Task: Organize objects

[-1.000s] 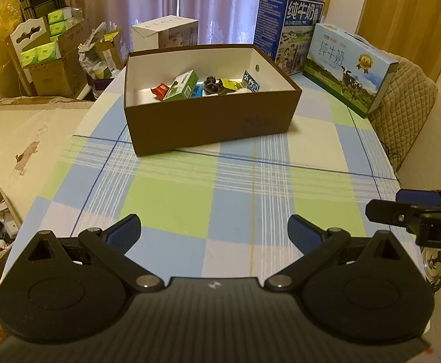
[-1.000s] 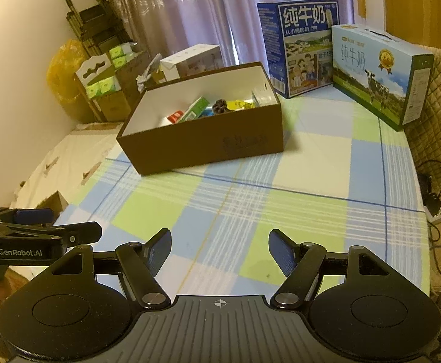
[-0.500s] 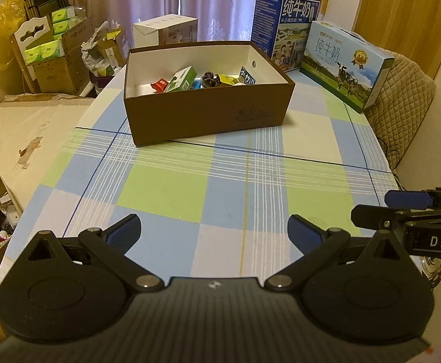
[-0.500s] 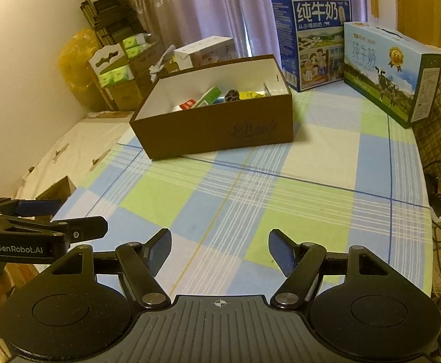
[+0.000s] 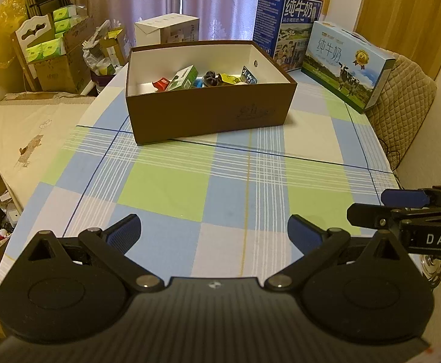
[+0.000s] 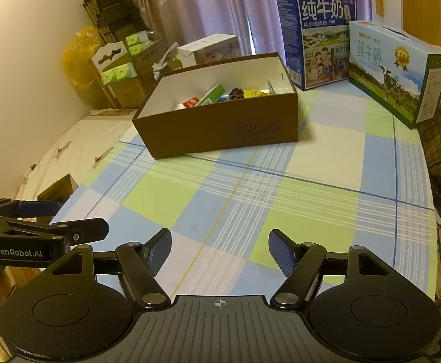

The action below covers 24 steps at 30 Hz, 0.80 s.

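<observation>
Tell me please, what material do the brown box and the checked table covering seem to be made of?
Brown box: most likely cardboard, matte brown outside and white inside, with thin stiff walls, sharp folded edges and a faint printed mark on the front.
Checked table covering: probably woven cloth, matte, with printed or woven blue, green and white squares; it lies flat without gloss, though coated fabric cannot be ruled out.

Matt brown cardboard shoebox (image 5: 208, 112) with smooth white paper lining, soft woven checked tablecloth (image 5: 190, 181), glossy printed card milk cartons (image 6: 396, 69), quilted fabric chair cover (image 5: 408, 96), matt black plastic left gripper (image 5: 214, 230) with ribbed blue pads (image 5: 126, 230), sheer curtain (image 5: 220, 0)
</observation>
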Motion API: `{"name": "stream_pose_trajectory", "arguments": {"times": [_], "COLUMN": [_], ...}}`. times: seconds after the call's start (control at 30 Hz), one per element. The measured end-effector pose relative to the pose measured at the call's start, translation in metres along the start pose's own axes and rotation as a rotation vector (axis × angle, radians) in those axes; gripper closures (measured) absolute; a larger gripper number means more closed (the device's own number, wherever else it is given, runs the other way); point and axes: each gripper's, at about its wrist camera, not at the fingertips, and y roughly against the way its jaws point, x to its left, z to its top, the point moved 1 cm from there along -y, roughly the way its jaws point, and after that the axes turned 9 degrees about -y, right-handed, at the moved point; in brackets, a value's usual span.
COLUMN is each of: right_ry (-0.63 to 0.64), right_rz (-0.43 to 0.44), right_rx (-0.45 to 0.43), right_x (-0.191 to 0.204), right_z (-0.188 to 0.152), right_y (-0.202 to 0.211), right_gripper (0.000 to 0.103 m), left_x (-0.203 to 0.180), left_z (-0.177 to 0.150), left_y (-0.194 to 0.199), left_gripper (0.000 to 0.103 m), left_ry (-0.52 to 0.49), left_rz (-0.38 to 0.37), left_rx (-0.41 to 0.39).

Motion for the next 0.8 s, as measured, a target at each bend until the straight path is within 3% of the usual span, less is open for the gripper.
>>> {"name": "stream_pose_trajectory", "arguments": {"times": [0.8], "right_ry": [-0.02], "right_rz": [-0.008], "right_rx": [0.016], "right_x": [-0.002], "right_z": [0.006], "right_y": [-0.013], "right_gripper": [0.034], "left_x": [0.006], "left_z": [0.006], "left_y": [-0.013], "left_gripper": [0.001], "left_ry": [-0.018], "left_rz": [-0.015], "left_rx": [0.019]}}
